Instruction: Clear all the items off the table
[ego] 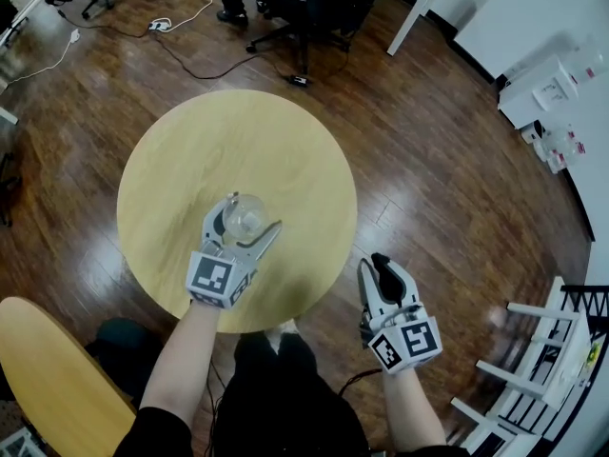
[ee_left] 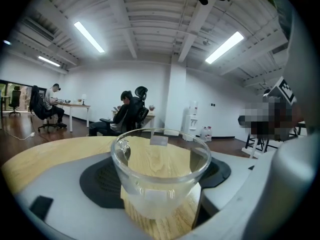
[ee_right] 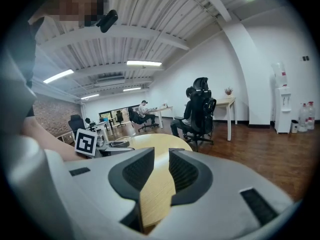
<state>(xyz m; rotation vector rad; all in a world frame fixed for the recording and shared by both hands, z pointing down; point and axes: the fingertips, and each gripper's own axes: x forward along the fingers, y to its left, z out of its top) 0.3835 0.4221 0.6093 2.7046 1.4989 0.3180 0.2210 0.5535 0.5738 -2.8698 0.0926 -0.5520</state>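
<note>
Glass cup (ego: 245, 215) sits toward the near edge of the round table (ego: 181, 150), with the left gripper's (ego: 253, 212) fingers clamped on its sides. Only the left gripper view shows a small white sticker (ee_left: 159, 140) at the cup's far rim, its print too small to read. The right gripper (ego: 376, 267) hangs off the table's right edge. Its own view shows the fingers slightly apart with nothing between them.

From here I count one cup (ego: 245, 216), one table (ego: 171, 160), and two grippers: the left gripper (ego: 255, 212) and the right gripper (ego: 377, 265).
</note>
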